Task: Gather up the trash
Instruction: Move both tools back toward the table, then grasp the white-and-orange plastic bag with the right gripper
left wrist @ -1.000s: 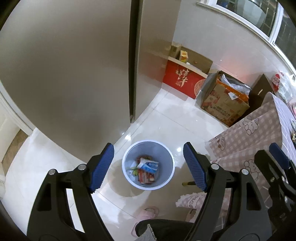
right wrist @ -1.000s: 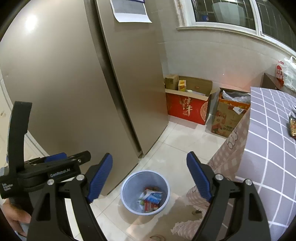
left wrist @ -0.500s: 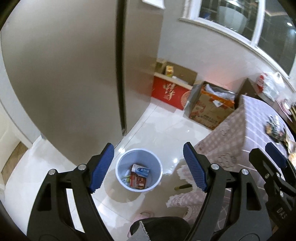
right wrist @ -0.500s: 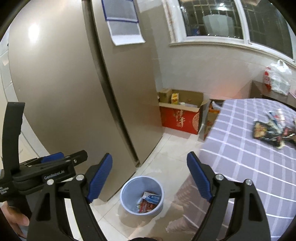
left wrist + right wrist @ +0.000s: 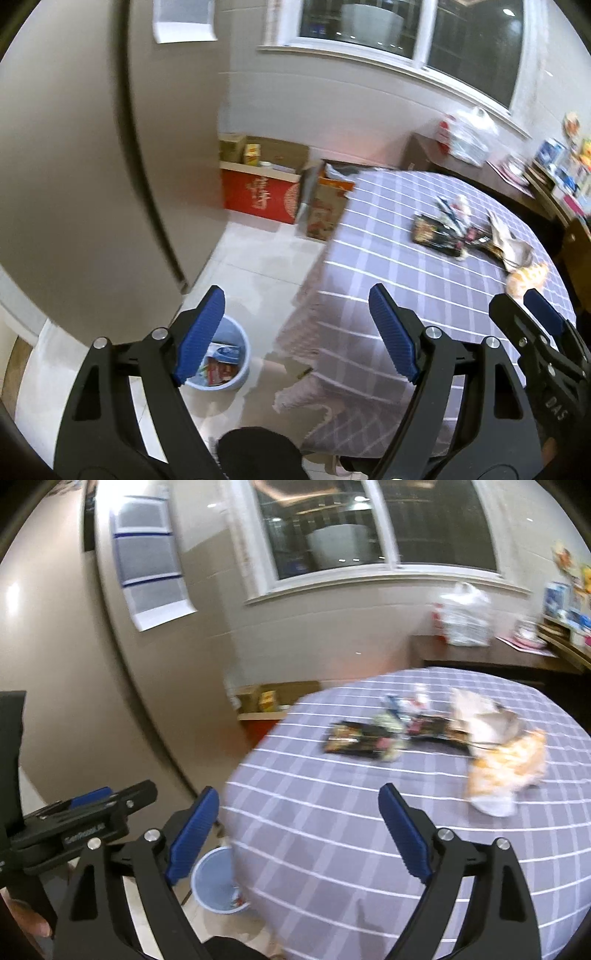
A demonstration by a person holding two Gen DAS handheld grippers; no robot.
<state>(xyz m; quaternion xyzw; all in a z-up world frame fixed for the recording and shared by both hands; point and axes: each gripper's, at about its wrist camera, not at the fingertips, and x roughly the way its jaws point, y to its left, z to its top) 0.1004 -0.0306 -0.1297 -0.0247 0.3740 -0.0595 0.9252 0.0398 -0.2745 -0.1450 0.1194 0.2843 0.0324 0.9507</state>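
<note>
Both views have swung off the floor and up onto the table since a second ago – the bin that sat between the fingers then has slid low and left, and the checked tablecloth (image 5: 332, 812) now fills my right view. My left gripper (image 5: 295, 332) has its jaws wide and opening, with nothing between the blue pads (image 5: 201, 334). My right gripper (image 5: 299, 834) is the same: jaws spread wide and opening further, empty, over the near edge of the cloth.

The trash is on the far half of the table. A dark snack wrapper (image 5: 354, 742) lies flat, with small crumpled scraps touching its right end, then a second dark packet (image 5: 432, 727) – all blurred, so I cannot read any print. Further right sits a crumpled pale paper bag (image 5: 484, 716), touching an orange-and-white wrapper (image 5: 506, 768) just in front of it.

The blue bin (image 5: 221, 365) stands on the tiled floor beside the table's draped edge, with packets already inside. Its rim (image 5: 210, 882) shows in my right view, partly hidden by the cloth. Cardboard boxes (image 5: 258, 192) sit against the far wall under the window.
</note>
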